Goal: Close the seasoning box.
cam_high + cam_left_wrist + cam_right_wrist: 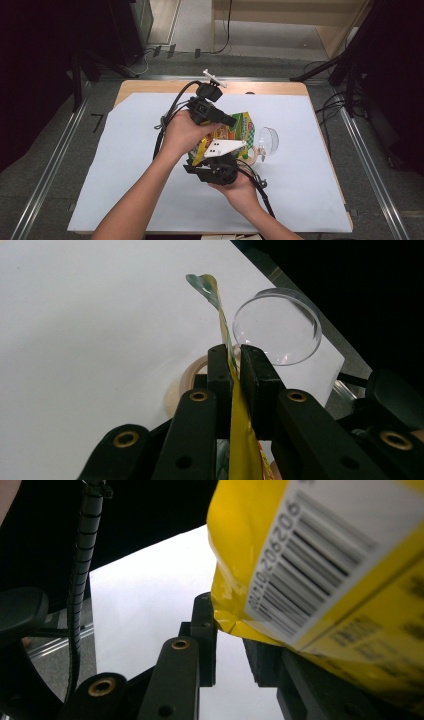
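Snack pouch [235, 131], yellow with green print, is held clear of the worktop [310, 200] near its centre, between my two grippers. My left gripper [232, 371] is closed narrow on the thin sealed edge of the pouch; in the left gripper view the film runs straight up between the pads and curls over at 12 o'clock. My right gripper [231, 625] holds the opposite, barcoded end, its jaws nearly closed with the yellow film caught between them. Judgement: the two grips sit on opposing parts of the pouch so that it can be pulled apart at the seal, and it is kept lifted so the contents settle away from the edge being opened. A clear plastic cup [269, 140] lies tipped on its side at 3 o'clock from the pouch, near it, with a roll of tape [186, 381] just beside it on the white sheet; I judge the cup is placed ready to receive the contents. Risk noted: the thin film may slip out before the seal gives.
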A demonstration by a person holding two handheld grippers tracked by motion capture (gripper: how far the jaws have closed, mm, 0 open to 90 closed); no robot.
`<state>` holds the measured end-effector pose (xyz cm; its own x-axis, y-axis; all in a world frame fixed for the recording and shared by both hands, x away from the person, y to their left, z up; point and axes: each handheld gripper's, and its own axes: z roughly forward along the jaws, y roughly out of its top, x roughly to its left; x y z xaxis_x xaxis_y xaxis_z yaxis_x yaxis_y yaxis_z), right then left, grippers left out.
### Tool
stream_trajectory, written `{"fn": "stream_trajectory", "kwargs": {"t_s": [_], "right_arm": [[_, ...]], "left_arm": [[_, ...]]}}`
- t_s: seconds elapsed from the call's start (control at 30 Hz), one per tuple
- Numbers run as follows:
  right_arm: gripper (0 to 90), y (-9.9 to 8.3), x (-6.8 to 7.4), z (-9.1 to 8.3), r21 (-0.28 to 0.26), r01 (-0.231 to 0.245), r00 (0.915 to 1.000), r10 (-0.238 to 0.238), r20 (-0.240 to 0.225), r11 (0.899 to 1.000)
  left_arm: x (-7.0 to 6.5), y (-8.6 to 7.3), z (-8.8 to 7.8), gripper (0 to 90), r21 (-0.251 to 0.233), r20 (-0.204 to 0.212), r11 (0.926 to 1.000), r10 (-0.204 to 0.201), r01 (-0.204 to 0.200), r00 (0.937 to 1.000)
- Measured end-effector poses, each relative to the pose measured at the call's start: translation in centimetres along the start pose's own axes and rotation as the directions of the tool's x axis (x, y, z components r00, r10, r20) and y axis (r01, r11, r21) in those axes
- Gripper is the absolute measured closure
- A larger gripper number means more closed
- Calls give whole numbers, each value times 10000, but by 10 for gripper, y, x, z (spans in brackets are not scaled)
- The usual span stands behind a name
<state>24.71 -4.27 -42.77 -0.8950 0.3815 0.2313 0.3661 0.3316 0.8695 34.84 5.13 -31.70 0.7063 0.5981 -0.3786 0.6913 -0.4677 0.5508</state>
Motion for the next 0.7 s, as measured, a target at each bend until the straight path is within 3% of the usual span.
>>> {"fn": "stream_trajectory", "kwargs": {"t_s": [0.7], "right_arm": [[776, 0, 7, 2, 57, 136, 9999, -136, -43, 9999]], "left_arm": [[0, -7, -4, 836, 1, 32, 10000, 16, -16, 10000]]}}
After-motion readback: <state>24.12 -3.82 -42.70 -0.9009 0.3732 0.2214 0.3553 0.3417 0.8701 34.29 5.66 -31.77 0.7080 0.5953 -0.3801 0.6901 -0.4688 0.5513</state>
